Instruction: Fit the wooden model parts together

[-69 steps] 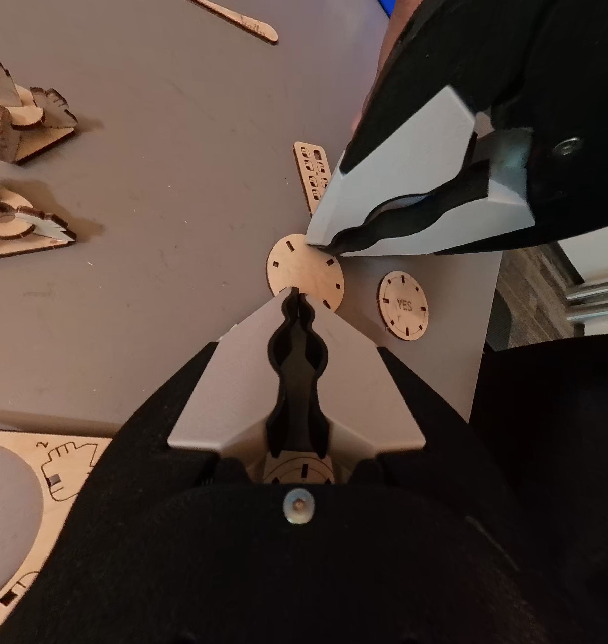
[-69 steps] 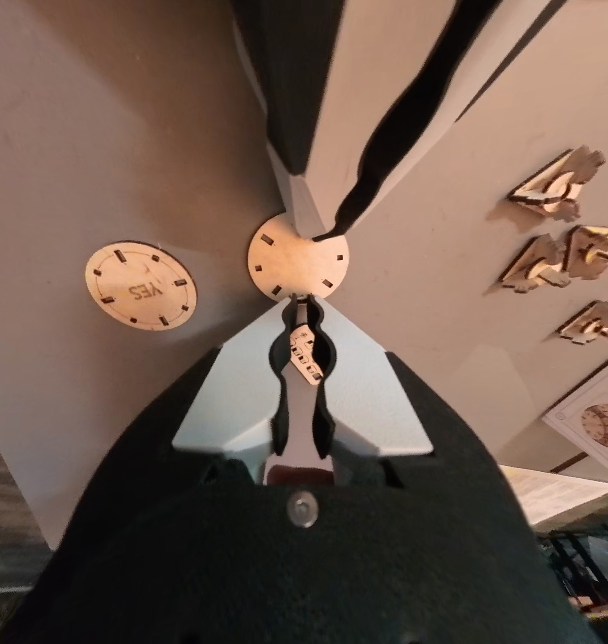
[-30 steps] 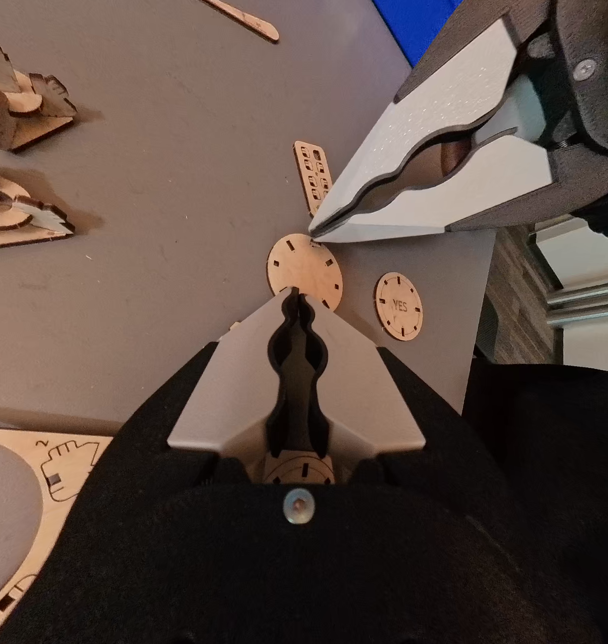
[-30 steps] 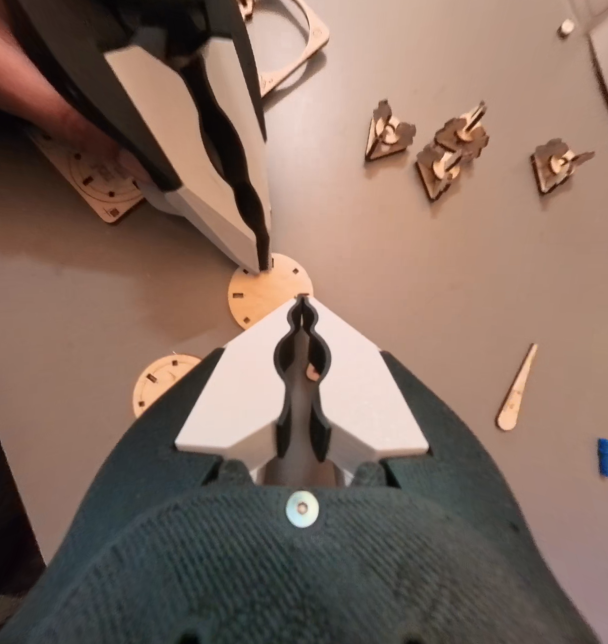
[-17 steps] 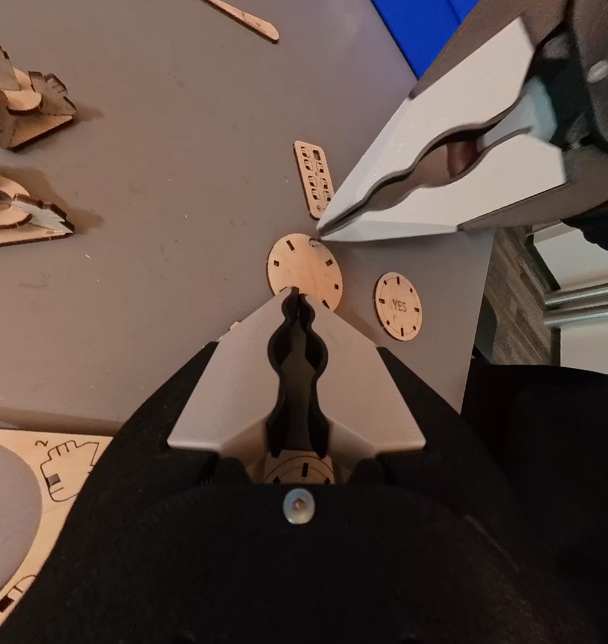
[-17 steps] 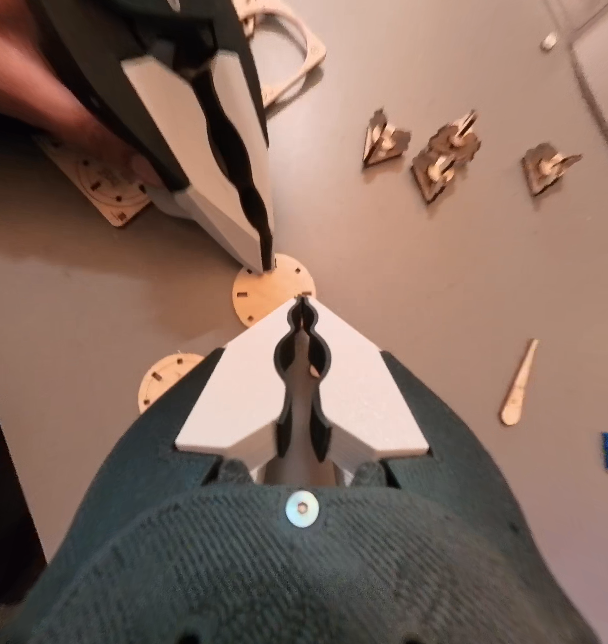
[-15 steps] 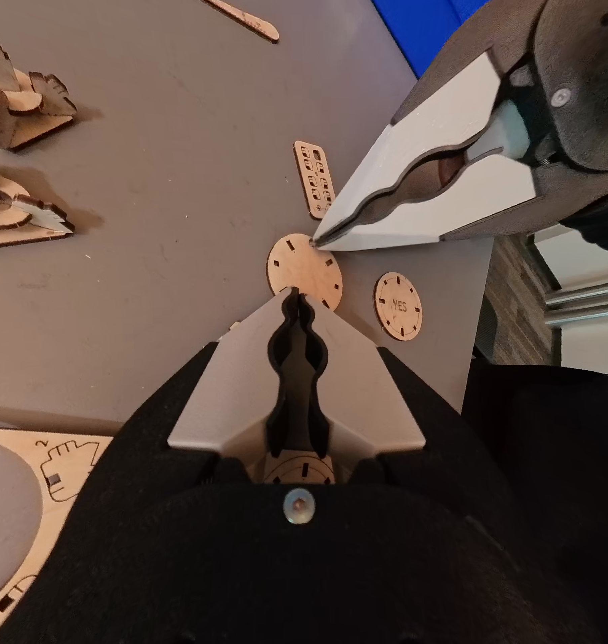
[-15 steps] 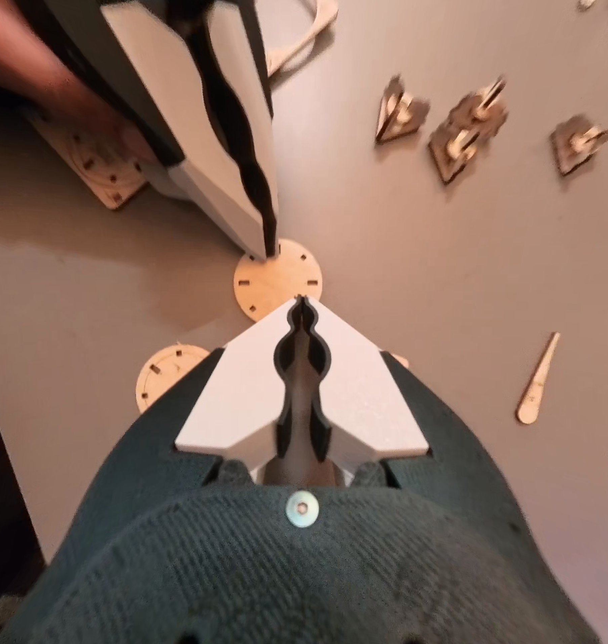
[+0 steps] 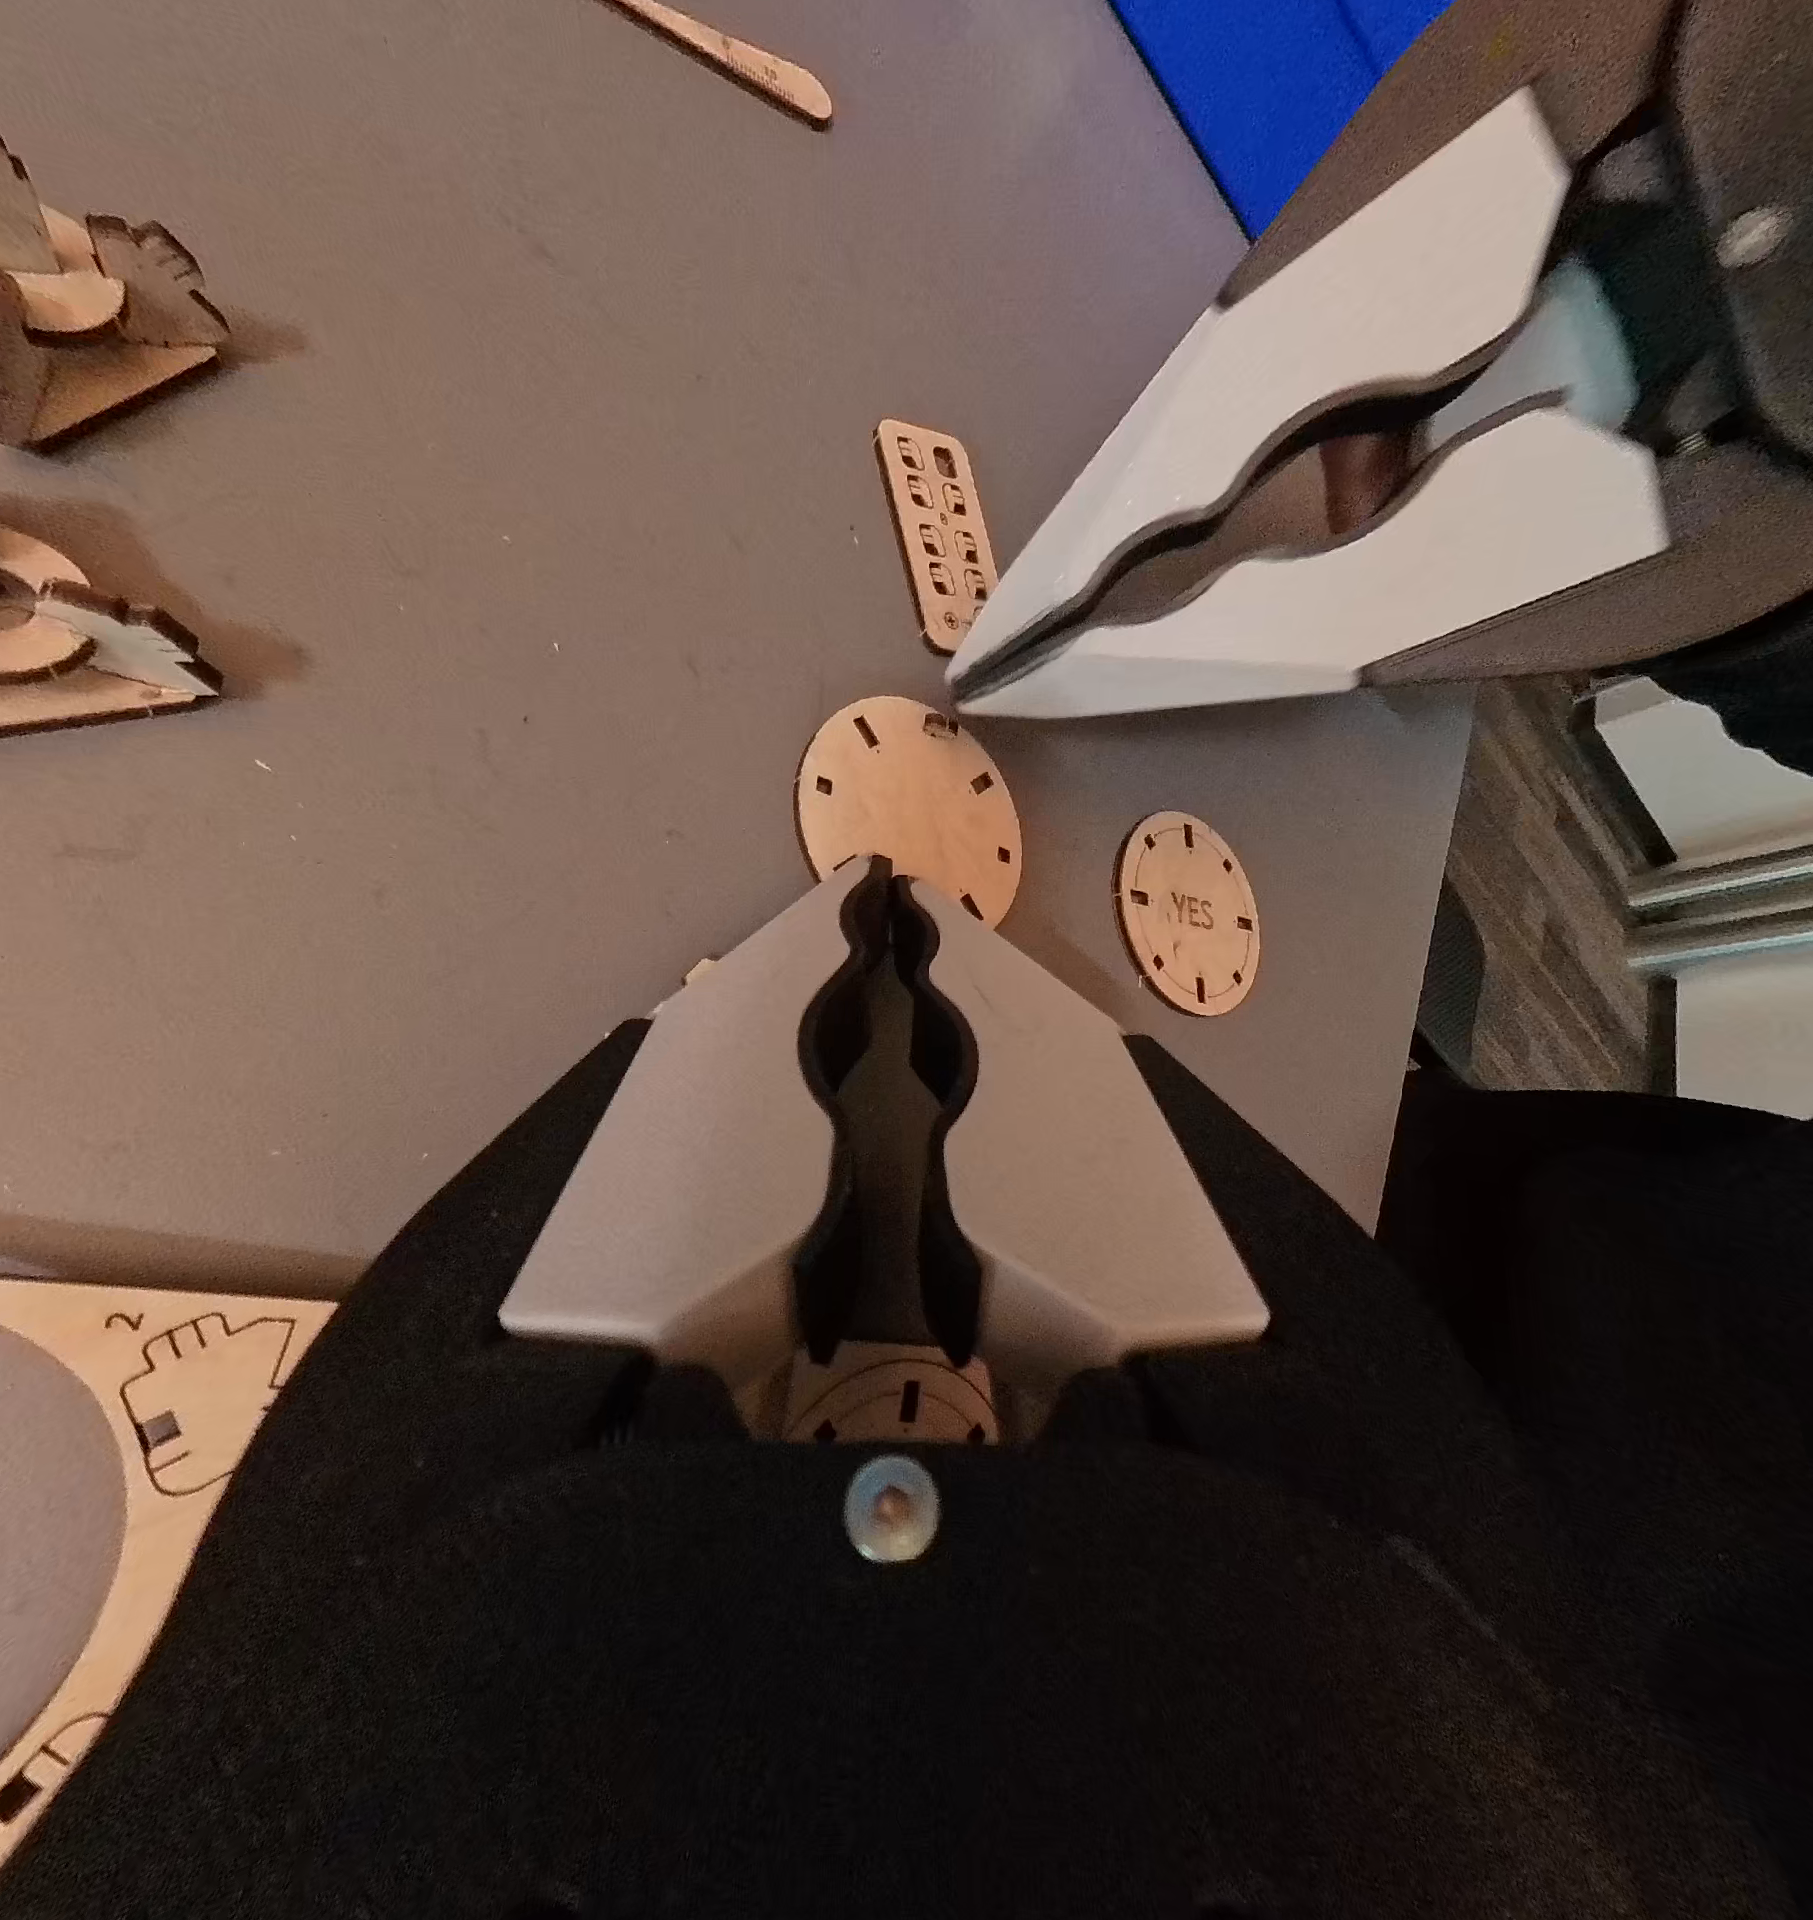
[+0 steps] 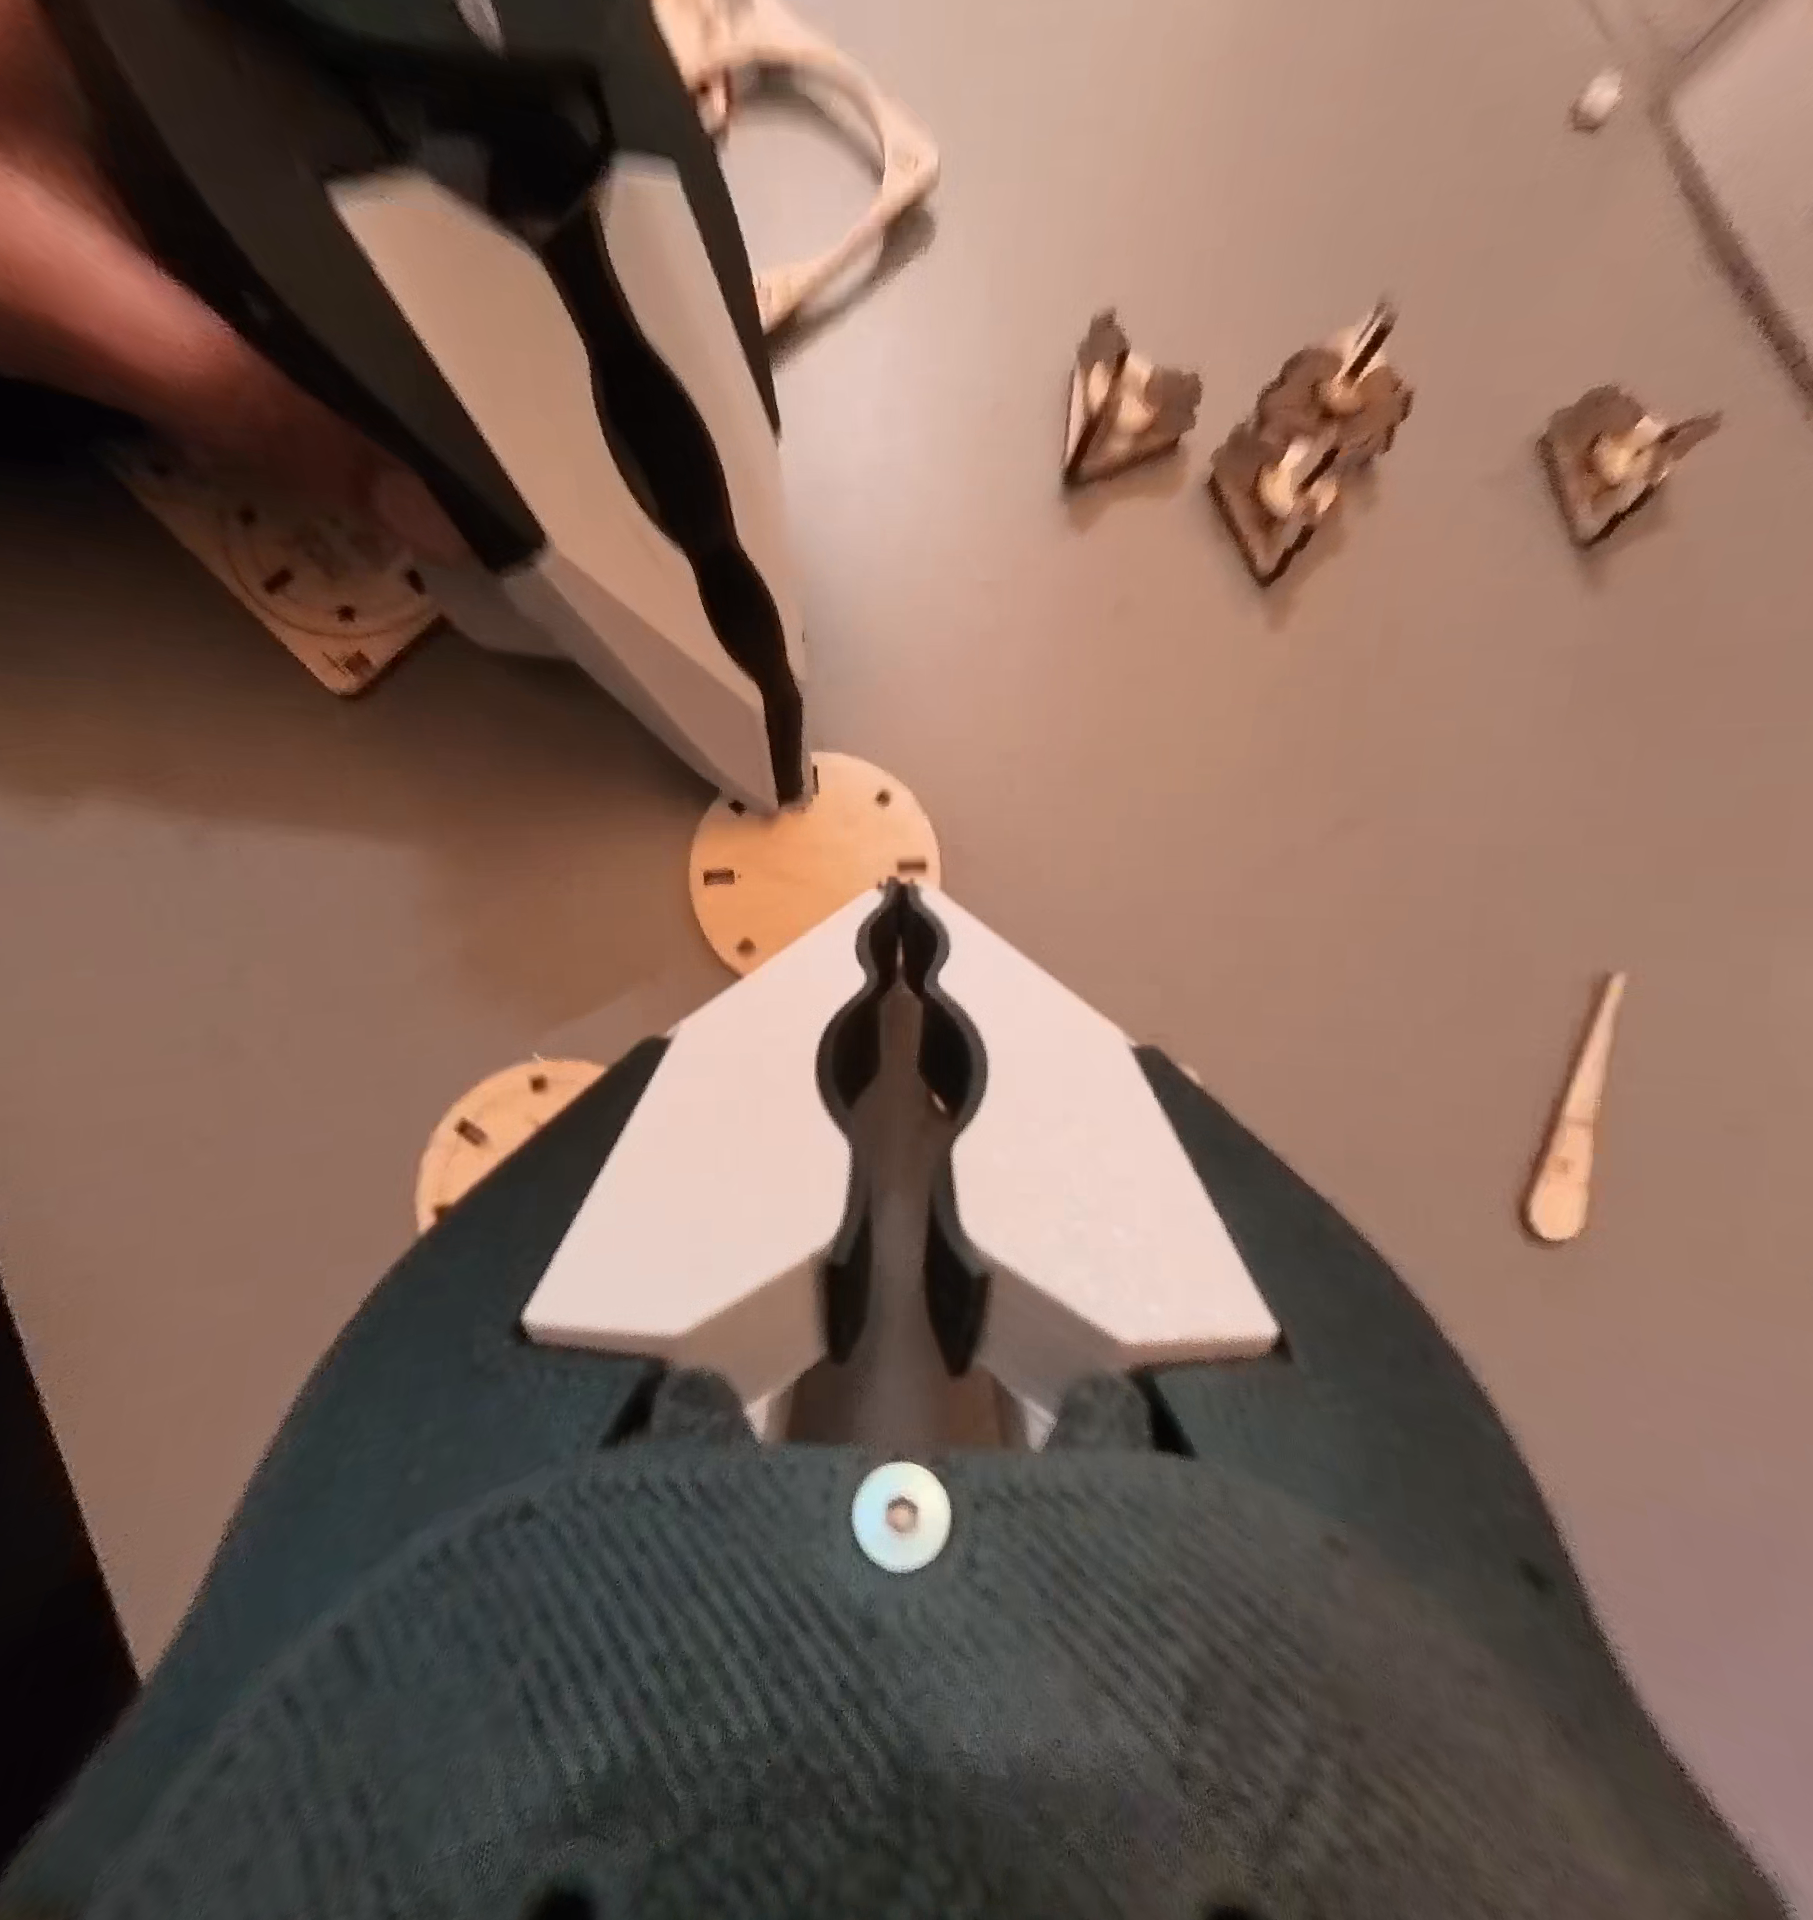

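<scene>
The left hand-held gripper (image 9: 886, 871) is closed, its two pads meeting tip to tip with nothing between them. The tips come down on the rim of a plain wooden disc (image 9: 907, 800) with small slots round its edge, and seem to press on it. The disc lies flat on the grey table (image 9: 466, 520), close to its right edge.

The right hand-held gripper (image 10: 902, 888) is closed too, and no piece shows in its grasp. Its tips sit at the opposite rim of the same disc, just beside a small peg (image 9: 943, 724) standing in one slot; whether they touch it I cannot tell.

Nearer the right edge lies an engraved disc (image 9: 1188, 914), and just beyond the plain one a slotted wooden strip (image 9: 933, 530) – both flat and apart from the fingers
</scene>
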### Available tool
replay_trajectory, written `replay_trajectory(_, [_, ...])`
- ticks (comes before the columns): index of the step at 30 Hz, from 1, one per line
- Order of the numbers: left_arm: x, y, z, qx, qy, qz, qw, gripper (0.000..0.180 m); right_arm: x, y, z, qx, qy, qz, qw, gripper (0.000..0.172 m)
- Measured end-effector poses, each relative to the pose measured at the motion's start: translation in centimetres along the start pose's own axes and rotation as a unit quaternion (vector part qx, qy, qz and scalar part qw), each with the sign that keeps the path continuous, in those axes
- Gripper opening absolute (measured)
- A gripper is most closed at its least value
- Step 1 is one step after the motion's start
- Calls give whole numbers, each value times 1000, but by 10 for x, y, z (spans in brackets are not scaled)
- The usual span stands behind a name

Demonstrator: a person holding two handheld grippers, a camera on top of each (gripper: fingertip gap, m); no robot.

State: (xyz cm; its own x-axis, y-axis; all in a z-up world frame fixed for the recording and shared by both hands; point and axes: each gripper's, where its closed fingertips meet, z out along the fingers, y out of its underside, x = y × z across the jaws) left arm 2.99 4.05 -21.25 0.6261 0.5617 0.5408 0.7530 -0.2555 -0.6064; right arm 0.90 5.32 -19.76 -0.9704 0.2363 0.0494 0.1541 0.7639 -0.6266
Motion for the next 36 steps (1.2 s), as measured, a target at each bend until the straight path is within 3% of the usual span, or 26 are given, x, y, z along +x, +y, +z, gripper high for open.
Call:
replay_trajectory(1, [0,0,0,0,0,0,1000,0,1,11,4,-26,2,-2,1000,0])
replay_trajectory(6, [0,0,0,0,0,0,1000,0,4,-7,-5,23,11,3,1000,0])
replay_trajectory(9, [0,0,0,0,1,-1,1000,0,-3,11,5,-18,-5,2,1000,0])
replay_trajectory(15, [0,0,0,0,1,-1,1000,0,3,-4,-3,26,13,27,999,0])
replay_trajectory(18, [0,0,0,0,1,-1,1000,0,2,14,5,-9,16,18,1000,0])
replay_trajectory(22, [0,0,0,0,2,-2,1000,0,-4,-7,-2,43,4,21,999,0])
replay_trajectory(26, [0,0,0,-1,2,-2,1000,0,-1,10,6,0,19,18,1000,0])
replay_trajectory(33, [0,0,0,0,2,-2,1000,0,0,-3,-2,39,13,40,998,0])
replay_trajectory(36, [0,0,0,0,2,-1,1000,0,-1,11,6,4,18,18,1000,0])
